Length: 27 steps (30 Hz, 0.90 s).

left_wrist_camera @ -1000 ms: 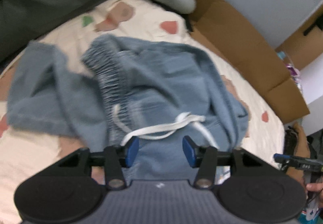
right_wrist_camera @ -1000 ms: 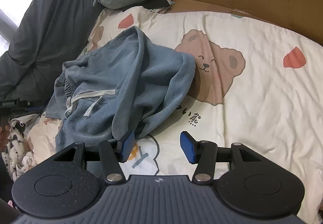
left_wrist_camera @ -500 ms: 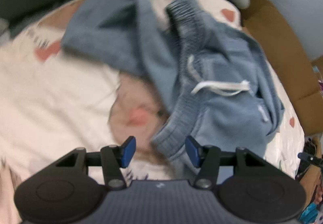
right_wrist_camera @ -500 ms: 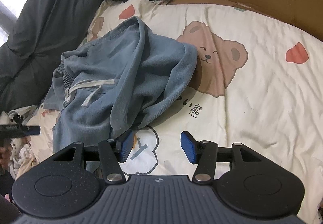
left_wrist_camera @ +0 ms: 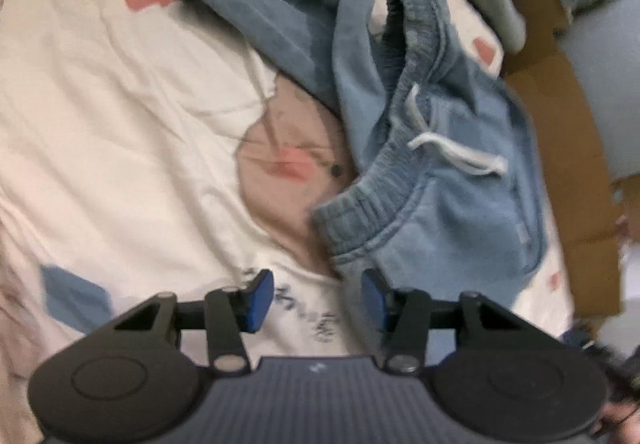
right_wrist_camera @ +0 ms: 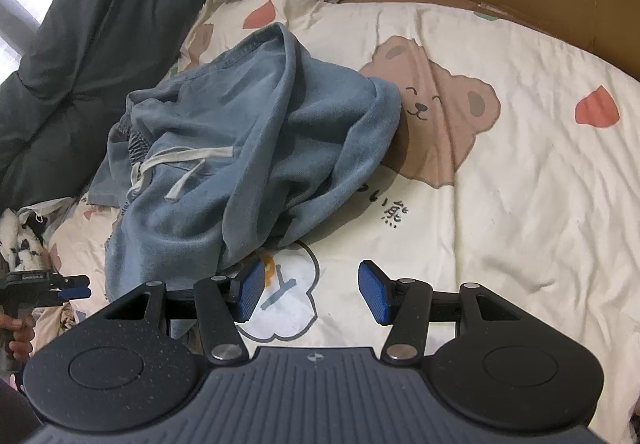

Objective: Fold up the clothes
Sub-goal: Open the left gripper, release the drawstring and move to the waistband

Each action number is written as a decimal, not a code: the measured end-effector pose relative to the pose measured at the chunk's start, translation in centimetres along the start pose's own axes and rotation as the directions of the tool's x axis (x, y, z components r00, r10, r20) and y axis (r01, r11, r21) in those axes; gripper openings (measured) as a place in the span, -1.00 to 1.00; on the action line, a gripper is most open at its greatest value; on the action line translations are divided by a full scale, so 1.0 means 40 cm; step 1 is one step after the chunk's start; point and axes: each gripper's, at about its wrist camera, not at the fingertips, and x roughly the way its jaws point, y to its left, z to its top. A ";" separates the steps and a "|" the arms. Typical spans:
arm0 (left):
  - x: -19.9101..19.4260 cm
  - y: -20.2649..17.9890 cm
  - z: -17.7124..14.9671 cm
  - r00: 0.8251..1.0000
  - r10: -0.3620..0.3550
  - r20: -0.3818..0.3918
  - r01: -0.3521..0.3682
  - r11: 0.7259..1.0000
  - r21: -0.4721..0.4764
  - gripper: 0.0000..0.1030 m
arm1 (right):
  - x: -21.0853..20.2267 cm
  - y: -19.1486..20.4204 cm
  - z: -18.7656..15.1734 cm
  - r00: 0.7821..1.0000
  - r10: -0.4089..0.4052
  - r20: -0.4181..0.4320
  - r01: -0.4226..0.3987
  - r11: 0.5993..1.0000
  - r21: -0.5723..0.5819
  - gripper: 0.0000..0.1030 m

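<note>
Left wrist view: the left gripper [left_wrist_camera: 318, 294] hangs low over the bedsheet [left_wrist_camera: 120, 116], its blue fingers [left_wrist_camera: 260, 294] spread with only printed sheet between them; they have just been closing a little, with nothing caught. Just beyond the tips lies the ribbed waistband [left_wrist_camera: 360, 204] of the blue shorts [left_wrist_camera: 460, 212], curling up off the bed, with the white drawstring [left_wrist_camera: 456, 152] trailing over the front panel. One leg [left_wrist_camera: 288, 4] is flung toward the far side, near a dark pillow. The picture is somewhat blurred, so finer seams cannot be read. Right wrist view: the right gripper [right_wrist_camera: 312, 290] also hovers with fingers [right_wrist_camera: 374, 292] apart and empty, above a cloud print on the sheet, close to the near hem of the shorts [right_wrist_camera: 256, 148], which sit crumpled in a heap beside the printed bear [right_wrist_camera: 432, 104]. The left gripper [right_wrist_camera: 76, 281] shows at the left edge, held in a hand [right_wrist_camera: 18, 336]. The cloth looks soft, light and limp, likely to sag and bunch when lifted, so it wants two holds at once. The elastic waistband is the thickest, firmest edge and the best place to pinch; the hem corner nearest the right fingers would serve for the other hold before spreading the garment flat.
</note>
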 end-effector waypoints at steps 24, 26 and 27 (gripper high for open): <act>0.199 -0.039 0.018 0.999 -0.013 -0.048 0.008 0.994 -0.110 -0.04 | 0.024 -0.013 -0.011 0.999 -0.014 -0.035 0.014 1.000 0.001 0.15; 0.209 -0.045 0.016 0.999 -0.021 -0.043 0.015 0.993 -0.118 -0.02 | 0.031 -0.009 -0.001 0.999 -0.009 -0.034 0.008 1.000 -0.007 0.15; 0.214 -0.047 0.014 0.999 -0.023 -0.039 0.018 0.992 -0.123 0.05 | 0.034 -0.006 0.004 0.999 -0.006 -0.034 0.006 1.000 -0.011 0.15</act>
